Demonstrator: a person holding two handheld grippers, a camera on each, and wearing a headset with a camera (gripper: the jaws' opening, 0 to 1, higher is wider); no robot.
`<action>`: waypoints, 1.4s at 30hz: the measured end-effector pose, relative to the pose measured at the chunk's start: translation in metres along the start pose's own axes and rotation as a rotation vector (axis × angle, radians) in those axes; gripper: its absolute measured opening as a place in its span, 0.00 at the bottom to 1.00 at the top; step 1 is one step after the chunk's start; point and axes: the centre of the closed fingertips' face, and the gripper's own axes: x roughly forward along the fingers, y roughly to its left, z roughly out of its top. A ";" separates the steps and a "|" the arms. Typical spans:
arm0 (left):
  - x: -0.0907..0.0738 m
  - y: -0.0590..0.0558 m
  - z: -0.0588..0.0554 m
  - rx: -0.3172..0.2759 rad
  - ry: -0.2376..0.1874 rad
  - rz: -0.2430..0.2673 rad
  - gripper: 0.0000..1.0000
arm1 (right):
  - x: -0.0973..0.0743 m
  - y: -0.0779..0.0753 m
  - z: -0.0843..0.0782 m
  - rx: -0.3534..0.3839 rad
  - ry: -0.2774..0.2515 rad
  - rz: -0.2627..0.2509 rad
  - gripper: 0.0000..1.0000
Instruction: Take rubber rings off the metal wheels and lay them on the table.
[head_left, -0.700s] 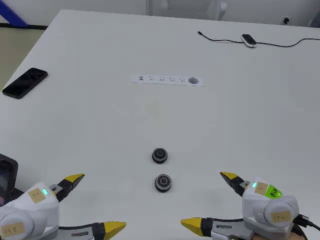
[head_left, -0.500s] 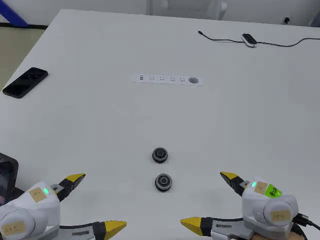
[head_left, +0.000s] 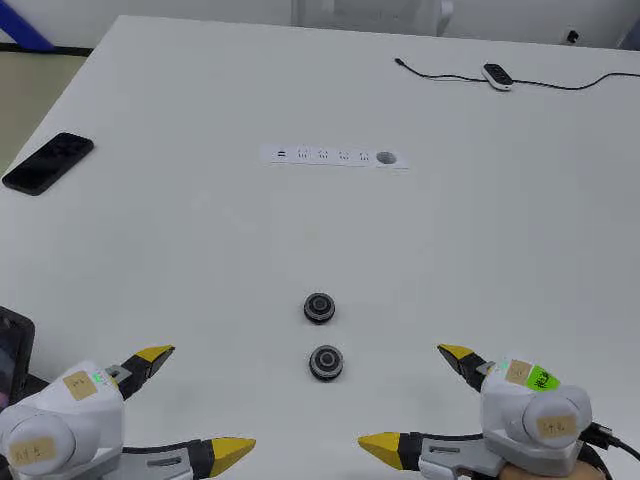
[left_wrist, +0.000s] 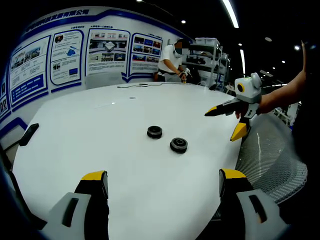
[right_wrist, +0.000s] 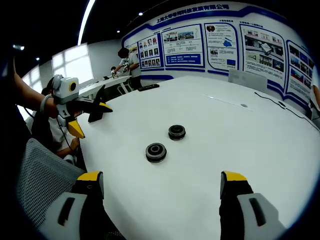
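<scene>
though edges crop it, left gripper (head_left: 197, 401) gapes.

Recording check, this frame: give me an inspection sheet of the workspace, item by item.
Surface: white table; no loose rings seen on it.
Job's things: near wheel and far wheel, apart, lying flat; the dark rims look still fitted.
Clutter: phone at far left; socket strip set in the top; dark device at the left edge.
Grippers: left gripper and right gripper both open, empty, short of the wheels.
Cables: black cable with inline switch, far right.
Surroundings: wall posters, a person beyond the table, mesh chair.
</scene>
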 end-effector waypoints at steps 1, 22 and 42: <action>0.000 0.000 0.000 -0.002 0.000 -0.001 0.93 | 0.001 0.000 0.000 0.006 -0.001 0.000 0.98; 0.017 0.004 0.004 0.017 0.024 -0.017 0.77 | 0.022 0.003 0.008 0.101 0.020 0.036 0.74; 0.046 -0.004 0.017 0.078 0.043 -0.076 0.65 | 0.041 0.006 0.012 0.161 0.030 0.084 0.53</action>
